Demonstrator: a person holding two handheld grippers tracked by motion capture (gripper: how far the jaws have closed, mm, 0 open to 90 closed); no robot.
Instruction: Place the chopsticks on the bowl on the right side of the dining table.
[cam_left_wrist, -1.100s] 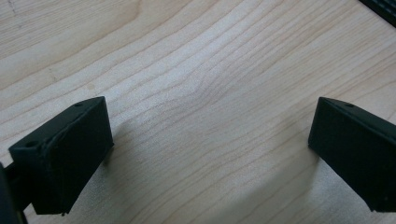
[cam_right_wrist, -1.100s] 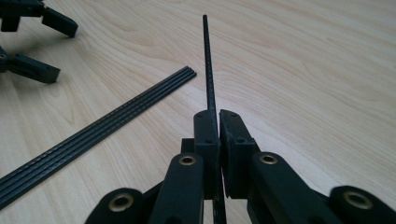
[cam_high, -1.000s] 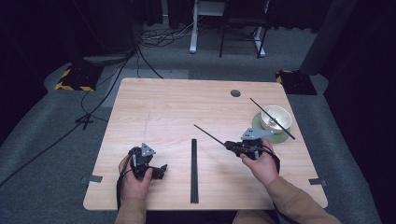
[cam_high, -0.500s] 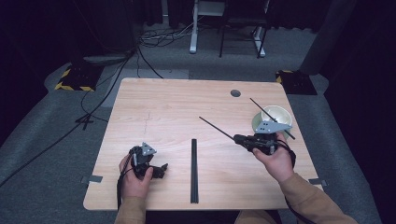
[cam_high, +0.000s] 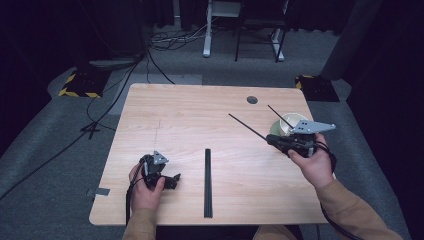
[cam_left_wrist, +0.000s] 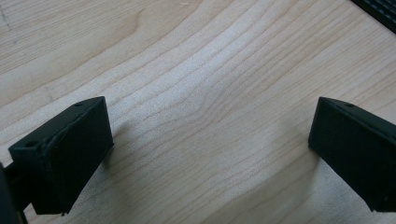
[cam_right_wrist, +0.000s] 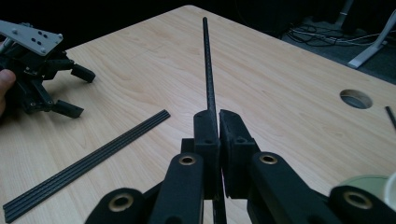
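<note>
My right gripper (cam_high: 272, 140) pinches a thin black rod (cam_high: 247, 128), raised over the table (cam_high: 190, 115) beside the pale bowl (cam_high: 286, 125); one more rod (cam_high: 280, 116) leans in that bowl. Flat black strip (cam_high: 207, 182) mid-table. My left gripper (cam_high: 172, 181) rests wide, empty.

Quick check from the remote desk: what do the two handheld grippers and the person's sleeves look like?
Both the left gripper and the right gripper are black, with blocky jaws, brass-coloured pivot pins and a grey three-cornered plate on top. A black cable trails from each. The sleeves are tan.
</note>
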